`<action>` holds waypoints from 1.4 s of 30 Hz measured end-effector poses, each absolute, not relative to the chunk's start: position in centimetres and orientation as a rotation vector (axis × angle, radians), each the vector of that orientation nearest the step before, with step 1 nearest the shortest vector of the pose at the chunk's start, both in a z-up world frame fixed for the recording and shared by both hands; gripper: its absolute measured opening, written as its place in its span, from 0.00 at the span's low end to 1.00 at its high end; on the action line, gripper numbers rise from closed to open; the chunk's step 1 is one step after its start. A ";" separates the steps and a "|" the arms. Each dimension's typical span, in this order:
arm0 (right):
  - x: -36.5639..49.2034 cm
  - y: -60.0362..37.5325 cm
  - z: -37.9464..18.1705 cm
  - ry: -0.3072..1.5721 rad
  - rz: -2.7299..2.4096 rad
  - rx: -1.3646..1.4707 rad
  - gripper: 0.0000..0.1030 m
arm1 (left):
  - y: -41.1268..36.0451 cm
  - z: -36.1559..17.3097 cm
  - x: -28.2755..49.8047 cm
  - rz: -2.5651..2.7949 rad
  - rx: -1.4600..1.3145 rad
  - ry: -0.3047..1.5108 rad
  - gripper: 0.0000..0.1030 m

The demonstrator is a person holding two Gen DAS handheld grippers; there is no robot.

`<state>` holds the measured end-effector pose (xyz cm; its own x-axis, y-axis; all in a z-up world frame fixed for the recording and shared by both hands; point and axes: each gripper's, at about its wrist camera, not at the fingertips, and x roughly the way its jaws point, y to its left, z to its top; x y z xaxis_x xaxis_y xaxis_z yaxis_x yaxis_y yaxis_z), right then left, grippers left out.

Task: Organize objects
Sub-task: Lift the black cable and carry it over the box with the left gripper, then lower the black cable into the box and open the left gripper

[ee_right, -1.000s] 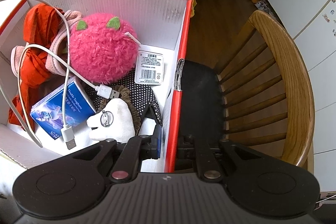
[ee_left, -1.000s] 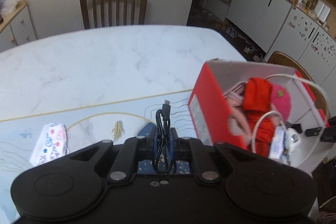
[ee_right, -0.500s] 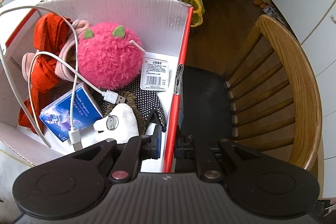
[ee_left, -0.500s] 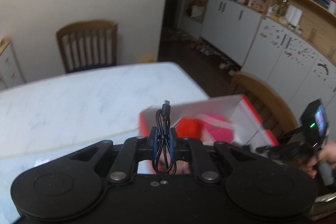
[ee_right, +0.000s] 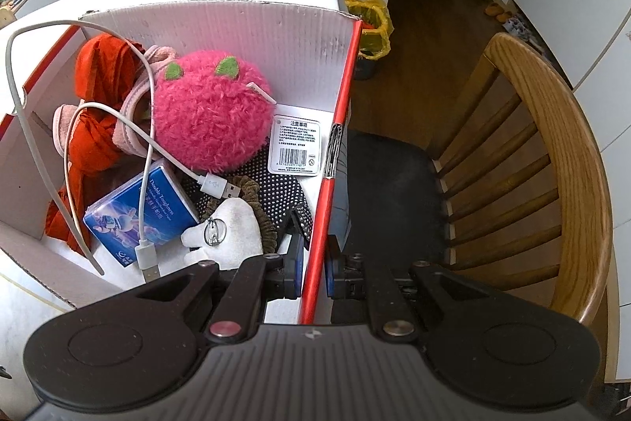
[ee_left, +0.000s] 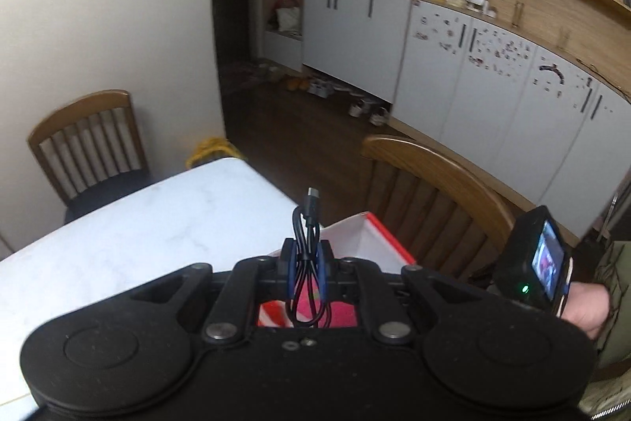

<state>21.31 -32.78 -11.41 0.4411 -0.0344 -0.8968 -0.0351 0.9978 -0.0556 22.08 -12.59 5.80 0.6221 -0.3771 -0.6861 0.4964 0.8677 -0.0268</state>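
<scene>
Black cord, folded in a bundle (ee_left: 308, 263), is pinched in my left tool (ee_left: 307, 269). The jaws are almost together, with only the thin cord between them. I hold it near the middle so the loops stay neat and the little plug sticks up, out of the way. I think it goes into the box next.

My right tool (ee_right: 313, 269) is squeezed onto the red edge of the box (ee_right: 236, 26), one finger inside the wall and one outside. I think I hold it there so the box stays put while my other hand brings the cord over.

The box sits at the corner of the white tabletop (ee_left: 130, 223), beside a wooden chair (ee_right: 560, 152). Inside are a fluffy pink ball (ee_right: 213, 109), a white cable (ee_right: 43, 145), a blue pack (ee_right: 138, 214) and some red cloth (ee_right: 98, 105). My left tool is over the box now; I can see pink below it.
</scene>
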 end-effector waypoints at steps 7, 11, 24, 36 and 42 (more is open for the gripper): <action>21.3 -33.0 -11.4 1.113 0.002 -0.057 0.10 | -15.2 3.6 24.1 -0.581 0.131 0.824 0.08; 21.4 -33.2 -11.3 1.113 0.003 -0.048 0.10 | -15.6 0.6 24.8 -0.579 0.126 0.900 0.08; 21.4 -33.3 -11.3 1.113 0.001 -0.042 0.10 | -13.7 -8.3 26.2 -0.527 0.103 1.088 0.08; 21.4 -33.4 -11.3 1.114 -0.005 -0.040 0.10 | -12.3 -9.9 25.6 -0.556 0.049 1.099 0.15; 21.4 -33.4 -11.4 1.116 -0.007 -0.041 0.10 | -12.2 -9.8 24.5 -0.575 0.053 1.100 0.19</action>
